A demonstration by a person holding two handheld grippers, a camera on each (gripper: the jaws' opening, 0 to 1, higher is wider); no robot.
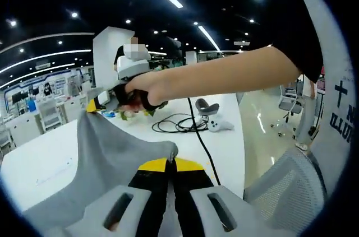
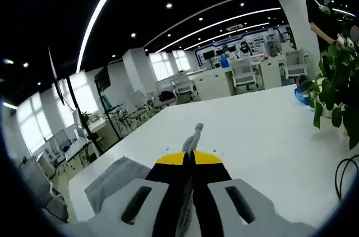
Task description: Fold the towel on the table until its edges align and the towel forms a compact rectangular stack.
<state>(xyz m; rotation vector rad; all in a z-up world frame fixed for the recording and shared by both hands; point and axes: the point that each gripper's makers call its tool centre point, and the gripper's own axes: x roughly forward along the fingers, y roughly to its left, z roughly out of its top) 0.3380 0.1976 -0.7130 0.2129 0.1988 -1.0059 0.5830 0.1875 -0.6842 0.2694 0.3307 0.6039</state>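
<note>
Yellow-tipped, the left gripper (image 1: pixel 170 164) pinched a corner of the gray towel (image 1: pixel 106 158), lifted taut above the white counter (image 1: pixel 224 153). Clamped too, the right gripper (image 2: pixel 190 157) held another towel corner.

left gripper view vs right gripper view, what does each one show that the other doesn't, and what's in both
Left gripper view: the right gripper in the person's hand pinching a far corner of the towel, a black cable, a white controller and a mesh office chair.

Right gripper view: a potted plant, a standing person and rows of desks.

Both: the grey towel, each view's own gripper shut on it, the white table and ceiling lights.
</note>
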